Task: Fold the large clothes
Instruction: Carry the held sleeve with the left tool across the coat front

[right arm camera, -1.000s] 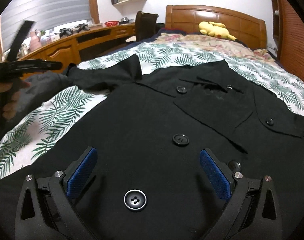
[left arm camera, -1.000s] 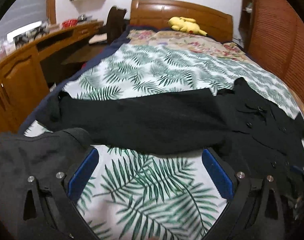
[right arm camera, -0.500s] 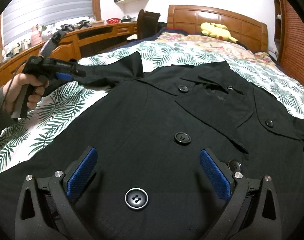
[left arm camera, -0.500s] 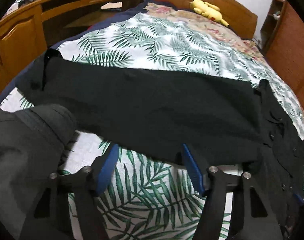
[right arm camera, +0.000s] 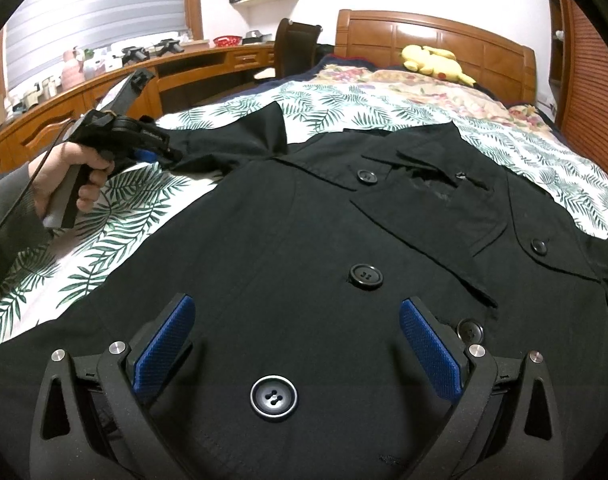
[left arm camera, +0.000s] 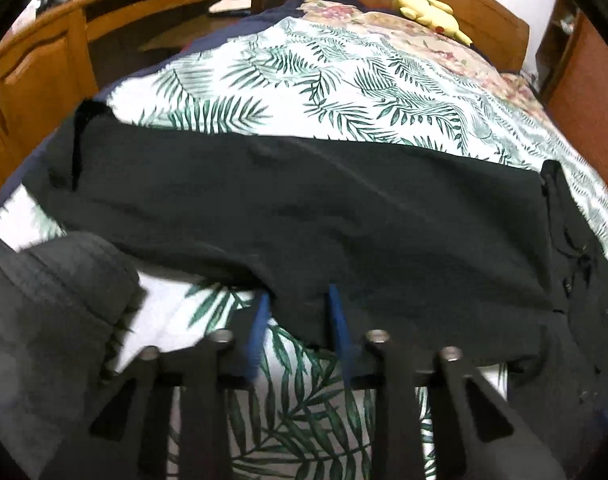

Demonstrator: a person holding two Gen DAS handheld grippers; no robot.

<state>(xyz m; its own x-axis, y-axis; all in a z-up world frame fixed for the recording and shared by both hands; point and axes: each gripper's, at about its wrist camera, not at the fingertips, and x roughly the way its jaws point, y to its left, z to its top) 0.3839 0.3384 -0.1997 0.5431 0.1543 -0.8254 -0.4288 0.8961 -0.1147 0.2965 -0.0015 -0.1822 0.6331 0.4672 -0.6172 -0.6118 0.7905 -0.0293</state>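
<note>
A black coat (right arm camera: pixel 304 248) is lying spread out, front up, on the bed (right arm camera: pixel 424 104), with its collar pointing toward the headboard (right arm camera: pixel 436 40) and one sleeve (left arm camera: pixel 287 200) stretching sideways across the leaf-print bedspread (left arm camera: pixel 344 92). The left gripper (left arm camera: pixel 297 312) is meeting the lower edge of that sleeve, its blue pads (left arm camera: pixel 338 328) drawn close with a fold of black cloth between them; the jaws are pinching the sleeve. The right gripper (right arm camera: pixel 295 344) is hovering over the coat's buttoned front, just beyond a large button (right arm camera: pixel 273 395), its jaws spread wide and gripping nothing. A yellow plush toy (right arm camera: pixel 436 62) is resting against the headboard. A wooden desk (right arm camera: pixel 123 92) is curving along the bed's side.
</note>
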